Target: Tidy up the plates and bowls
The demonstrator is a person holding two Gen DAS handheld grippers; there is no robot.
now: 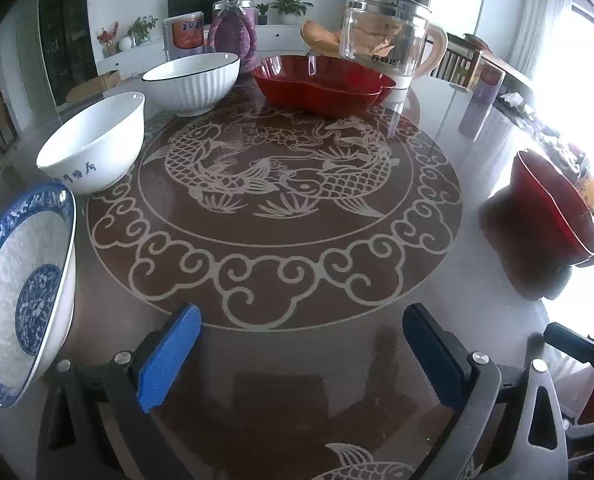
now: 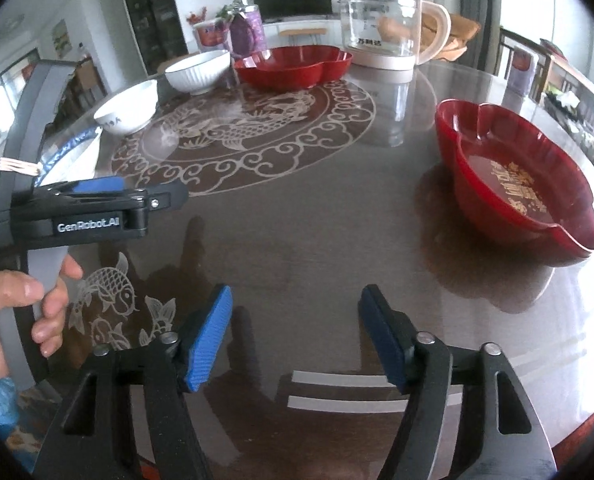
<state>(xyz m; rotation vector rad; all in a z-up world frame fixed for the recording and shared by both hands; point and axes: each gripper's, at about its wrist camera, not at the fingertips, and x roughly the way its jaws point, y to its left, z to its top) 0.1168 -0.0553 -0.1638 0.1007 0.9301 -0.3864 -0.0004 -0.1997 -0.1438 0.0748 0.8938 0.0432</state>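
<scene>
Both grippers, left [image 1: 301,356] and right [image 2: 295,334], are hovering over the worktop [image 2: 297,240] with jaws standing apart, gripping nothing. The red bowl [image 2: 513,184] is sitting at two o'clock; the blue-patterned bowl [image 1: 21,292], at nine o'clock, is being cut off by the frame edge.

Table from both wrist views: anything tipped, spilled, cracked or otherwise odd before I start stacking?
Nothing stands out. The two white bowls, the blue-patterned bowl and both red dishes sit upright and apart on the table, with no spill or crack showing. The glass kettle is upright too.
</scene>
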